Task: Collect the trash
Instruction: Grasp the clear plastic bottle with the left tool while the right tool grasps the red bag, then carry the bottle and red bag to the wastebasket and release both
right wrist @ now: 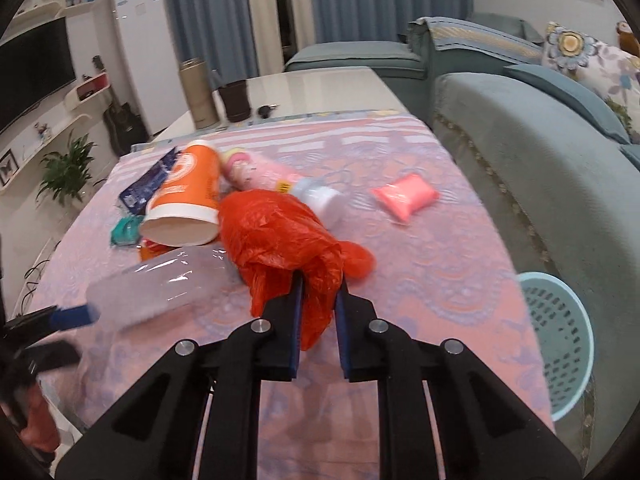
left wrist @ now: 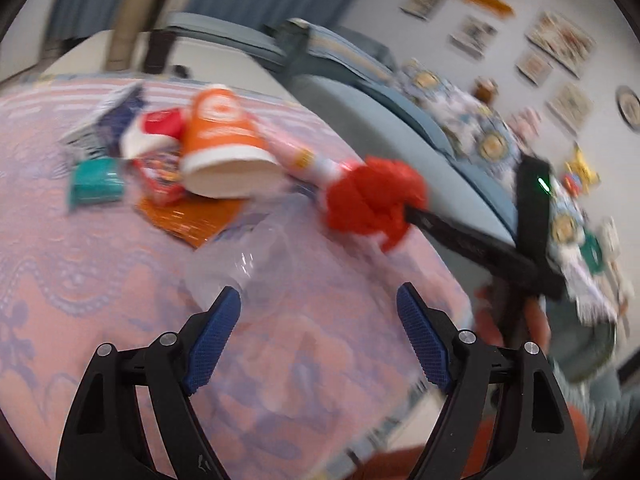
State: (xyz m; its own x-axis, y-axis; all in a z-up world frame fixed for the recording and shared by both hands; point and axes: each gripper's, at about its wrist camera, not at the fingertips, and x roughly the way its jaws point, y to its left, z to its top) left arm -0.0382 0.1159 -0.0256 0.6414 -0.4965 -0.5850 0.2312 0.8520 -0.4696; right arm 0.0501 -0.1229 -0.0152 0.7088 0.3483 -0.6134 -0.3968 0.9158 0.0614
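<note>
Trash lies on a pink patterned tablecloth (right wrist: 420,264). My right gripper (right wrist: 320,280) is shut on a crumpled red plastic bag (right wrist: 280,232), seen also in the left wrist view (left wrist: 372,200). My left gripper (left wrist: 318,300) is open just in front of a clear plastic bottle (left wrist: 248,256) lying on the cloth; one blue fingertip (right wrist: 76,316) shows beside that bottle (right wrist: 160,280) in the right wrist view. An orange paper cup (right wrist: 188,200) lies on its side next to a pink bottle (right wrist: 276,180). A pink packet (right wrist: 404,196) lies apart.
A light blue perforated basket (right wrist: 560,340) stands on the floor at the table's right edge. A teal sofa (right wrist: 540,160) runs along the right. Wrappers and a teal packet (left wrist: 96,184) lie left of the cup. A thermos (right wrist: 198,92) and dark cup (right wrist: 236,100) stand behind.
</note>
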